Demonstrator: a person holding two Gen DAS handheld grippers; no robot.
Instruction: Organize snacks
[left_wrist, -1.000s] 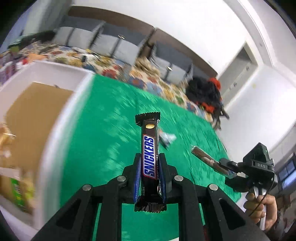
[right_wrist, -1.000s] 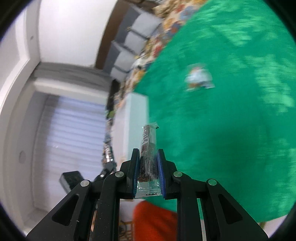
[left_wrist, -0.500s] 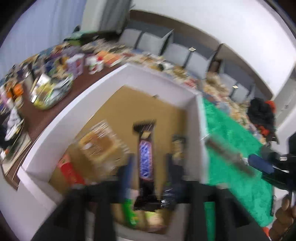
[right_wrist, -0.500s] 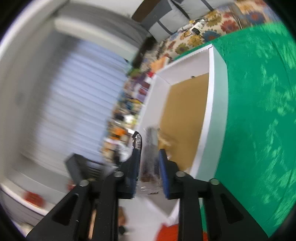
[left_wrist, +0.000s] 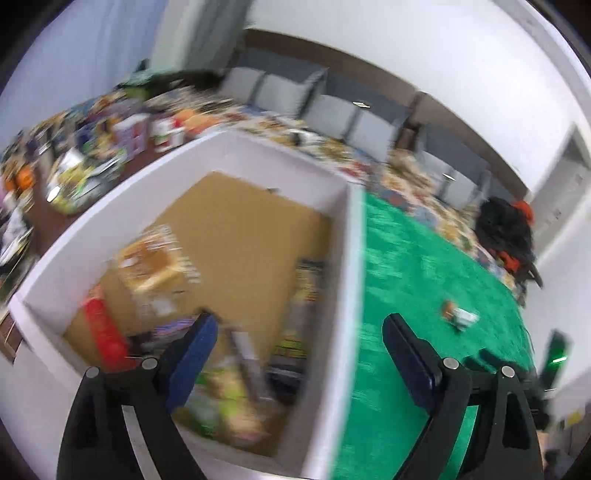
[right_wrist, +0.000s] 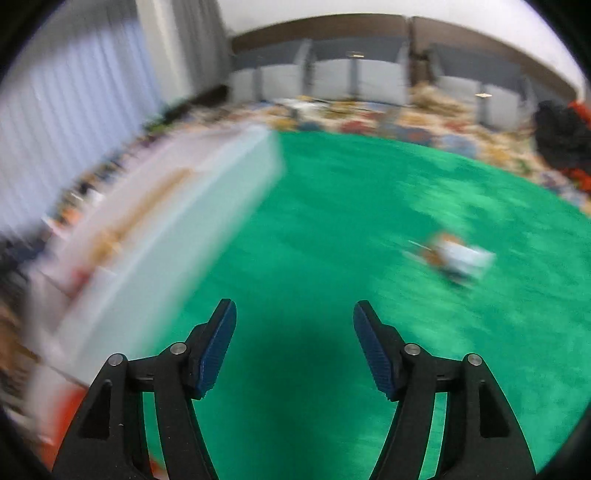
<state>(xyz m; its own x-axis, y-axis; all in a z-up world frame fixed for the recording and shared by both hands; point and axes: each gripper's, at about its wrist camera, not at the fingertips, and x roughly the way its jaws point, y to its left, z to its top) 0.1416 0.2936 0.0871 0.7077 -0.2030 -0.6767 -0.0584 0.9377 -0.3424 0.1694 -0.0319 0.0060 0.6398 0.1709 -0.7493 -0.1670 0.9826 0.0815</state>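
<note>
Green cloth (right_wrist: 332, 221), blurred unreadable wrapper (right_wrist: 458, 258)

Bright, even room light is filling both views. Motion blur is smearing the box (left_wrist: 236, 155) and packet (right_wrist: 458, 258); fisheye bending is curving the walls at the edges.

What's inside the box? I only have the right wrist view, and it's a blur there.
Observer: The left wrist view shows snacks piled at the box's near end. The far end is bare brown floor.
Operator: Left hand-held gripper holding anything?
Observer: No. The left hand-held gripper is open; its jaws have just been opening, with nothing between them.
Operator: Where does it sit?
Observer: It straddles the box's right wall in that view, one finger over the snacks, the other over the green cloth.
</note>
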